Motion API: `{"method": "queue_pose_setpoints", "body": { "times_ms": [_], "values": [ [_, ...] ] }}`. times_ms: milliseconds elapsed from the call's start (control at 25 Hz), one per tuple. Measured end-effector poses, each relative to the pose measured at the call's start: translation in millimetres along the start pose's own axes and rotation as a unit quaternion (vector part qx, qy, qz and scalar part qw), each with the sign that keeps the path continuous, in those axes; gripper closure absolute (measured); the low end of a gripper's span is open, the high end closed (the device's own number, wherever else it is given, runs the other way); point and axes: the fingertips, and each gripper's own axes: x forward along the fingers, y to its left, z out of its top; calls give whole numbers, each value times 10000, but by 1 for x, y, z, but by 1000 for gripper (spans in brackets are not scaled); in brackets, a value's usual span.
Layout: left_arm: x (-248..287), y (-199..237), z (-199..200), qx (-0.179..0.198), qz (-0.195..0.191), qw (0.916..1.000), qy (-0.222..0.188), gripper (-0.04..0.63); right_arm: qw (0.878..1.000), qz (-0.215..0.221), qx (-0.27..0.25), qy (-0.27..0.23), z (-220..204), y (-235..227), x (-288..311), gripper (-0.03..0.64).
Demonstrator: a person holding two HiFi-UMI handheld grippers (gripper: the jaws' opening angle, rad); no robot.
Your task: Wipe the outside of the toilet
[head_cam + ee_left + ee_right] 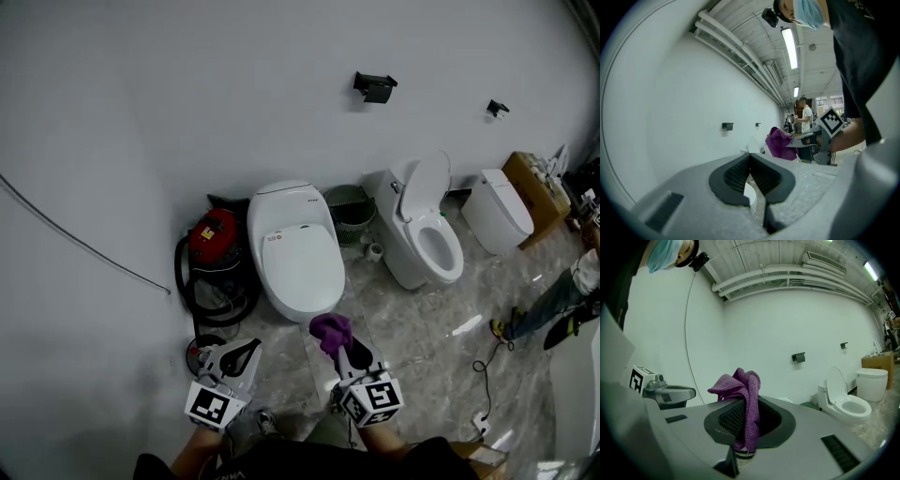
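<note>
I look down on a grey marbled floor (427, 323). Along the wall stand a red vacuum cleaner (214, 236), a toilet with its lid down (298, 253), a green basket (350, 208), a toilet with its lid up (424, 234), another closed toilet (497, 211) and a cardboard box (536, 187).

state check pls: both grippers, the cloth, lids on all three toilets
left gripper: shut, nothing between the jaws
right gripper: shut on cloth
cloth: bunched, sticking up out of the jaws
near toilet: lid down
middle toilet: lid up, bowl open
far toilet: lid down
</note>
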Motion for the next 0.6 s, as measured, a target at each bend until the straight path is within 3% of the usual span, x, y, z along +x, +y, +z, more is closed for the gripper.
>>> {"method": "queue_pose_setpoints", "body": {
  "times_ms": [240,600],
  "values": [
    [-26,2,23,170,31,9997,-177,592,9993,302,34,-216,24,36,-4,575],
    [-52,3,20,262,100,9993,-253,592,9980,570,-99,-256,31,58,-20,575]
  ]
}}
